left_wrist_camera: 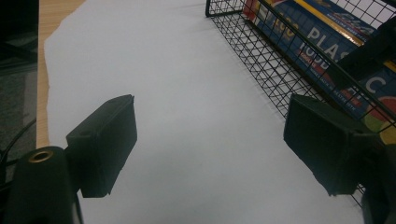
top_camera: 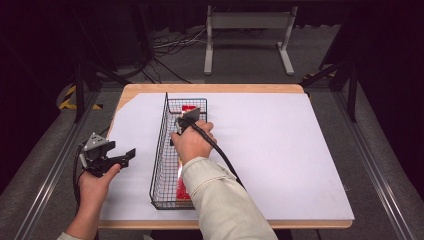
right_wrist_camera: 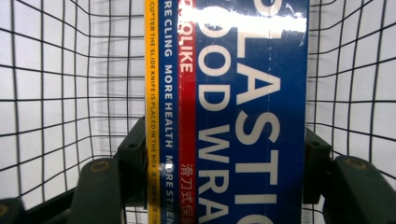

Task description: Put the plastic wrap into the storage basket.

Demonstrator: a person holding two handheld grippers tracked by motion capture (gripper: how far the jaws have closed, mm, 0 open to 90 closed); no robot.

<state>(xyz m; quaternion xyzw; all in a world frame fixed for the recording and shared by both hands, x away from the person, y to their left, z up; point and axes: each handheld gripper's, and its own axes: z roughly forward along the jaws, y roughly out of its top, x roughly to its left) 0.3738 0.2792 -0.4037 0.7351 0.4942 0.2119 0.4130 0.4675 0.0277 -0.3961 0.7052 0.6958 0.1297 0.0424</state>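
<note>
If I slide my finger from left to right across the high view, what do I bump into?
Left tool → wire basket → right tool down in the basket, on the plastic wrap box → bare white sheet.

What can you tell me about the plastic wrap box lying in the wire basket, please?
The plastic wrap box is a long, narrow carton, glossy like printed card, mostly blue with a red band and a yellow edge strip, carrying large white "PLASTIC" lettering. It lies flat along the bottom of the black wire basket, lengthwise. The right tool reaches down into the basket and its two jaws sit against the box's long sides, gripping it. The left tool hangs open over the white sheet beside the basket, apart from the box.
</note>
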